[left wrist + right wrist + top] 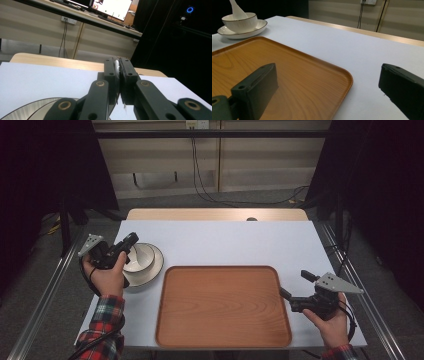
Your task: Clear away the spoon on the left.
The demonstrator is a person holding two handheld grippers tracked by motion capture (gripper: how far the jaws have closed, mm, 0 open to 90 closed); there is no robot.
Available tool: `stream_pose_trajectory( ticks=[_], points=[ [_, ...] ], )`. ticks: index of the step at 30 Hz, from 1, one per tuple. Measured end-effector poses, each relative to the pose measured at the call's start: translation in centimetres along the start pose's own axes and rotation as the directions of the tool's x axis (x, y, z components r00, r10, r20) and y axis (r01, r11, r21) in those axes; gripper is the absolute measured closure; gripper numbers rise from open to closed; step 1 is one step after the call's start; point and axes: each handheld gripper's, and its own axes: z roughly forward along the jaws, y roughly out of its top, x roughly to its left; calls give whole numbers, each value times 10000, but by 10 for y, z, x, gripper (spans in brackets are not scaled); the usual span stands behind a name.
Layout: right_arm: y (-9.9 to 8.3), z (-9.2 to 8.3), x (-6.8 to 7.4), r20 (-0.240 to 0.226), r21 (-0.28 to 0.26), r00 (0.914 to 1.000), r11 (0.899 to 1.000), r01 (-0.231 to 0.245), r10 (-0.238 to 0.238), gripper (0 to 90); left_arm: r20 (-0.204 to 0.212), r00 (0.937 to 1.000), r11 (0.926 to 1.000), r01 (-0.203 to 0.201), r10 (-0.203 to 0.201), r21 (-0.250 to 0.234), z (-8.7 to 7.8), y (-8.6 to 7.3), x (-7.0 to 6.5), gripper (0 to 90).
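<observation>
Gripping the white spoon (117,65) by its handle, the left gripper (126,246) sits clenched over the bowl (140,257), left of the wooden tray (223,306); the thin pale handle shows pinched between its pads in the left gripper view. Bowl sits on a saucer (152,271), spoon end leaning inside it (237,10). Probably holding the handle to lift the spoon out. Right gripper (296,285) waits released, jaws wide apart and holding nothing, at the tray's right edge, likely ready to steady or receive. Tray is bare, on the white table (240,242).
</observation>
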Motion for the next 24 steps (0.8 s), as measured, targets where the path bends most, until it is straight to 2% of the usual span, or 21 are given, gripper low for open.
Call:
stream_pose_trajectory(
  ticks=[4,7,12,15,16,17,18,22,24],
  points=[
    [0,0,1,-21,-1,10000,10000,23,-23,18,299,9996,10000,-26,24,79,-1,7,-5,853],
    [0,0,1,29,-38,10000,10000,1,-1,18,331,9994,9999,-84,79,130,-2,12,-8,853],
    [0,0,0,33,-58,10000,10000,20,-20,18,463,9989,9999,71,-75,94,-1,17,-12,854],
    [0,0,0,45,-26,10000,10000,5,-5,18,405,9992,9997,-4,-6,239,-2,20,-13,854],
    [0,0,0,38,-49,10000,10000,22,-22,18,503,9987,9998,97,-105,165,-2,21,-14,854],
    [0,0,0,34,-38,10000,10000,5,-5,18,467,9989,9998,18,-28,210,-2,22,-14,854],
    [0,0,0,11,-36,10000,10000,19,-19,18,605,9981,9996,117,-133,265,-2,24,-16,854],
    [0,1,1,-37,-14,10000,10000,56,-56,18,734,9970,9991,203,-229,360,-2,26,-18,854],
    [0,1,1,-28,13,10000,10000,70,-70,17,905,9958,9983,86,-138,574,-2,28,-21,855]
  ],
)
